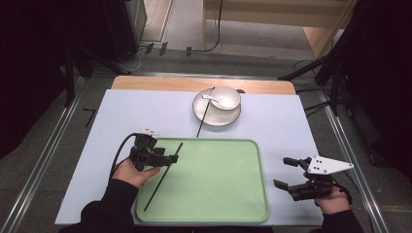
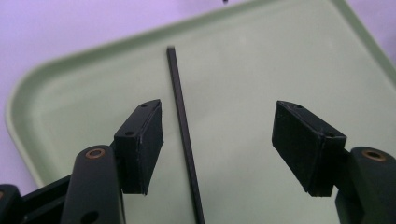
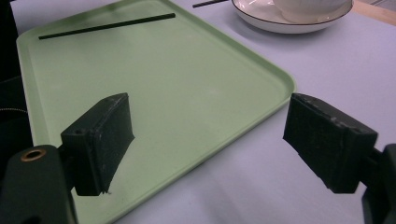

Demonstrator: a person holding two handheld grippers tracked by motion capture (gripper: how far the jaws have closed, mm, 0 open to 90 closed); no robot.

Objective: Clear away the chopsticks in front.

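Left gripper [image 1: 171,158] jaws are apart, thin black chopstick [image 2: 185,135] lying free on the pale green plastic tray [image 1: 243,194]; I'd lift straight up, no nudging. Right gripper [image 1: 287,173] also apart.

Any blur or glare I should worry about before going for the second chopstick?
High view: sharp and evenly lit, room dark around the table. Left gripper view: chopstick crisp, tray soft, no glare. Right gripper view: jaws slightly soft, plate cut off by the top edge.

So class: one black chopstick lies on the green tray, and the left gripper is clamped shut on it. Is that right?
Not quite. The left gripper is open: in the left gripper view its pads stand apart, clear of the black chopstick, which does lie on the green tray.
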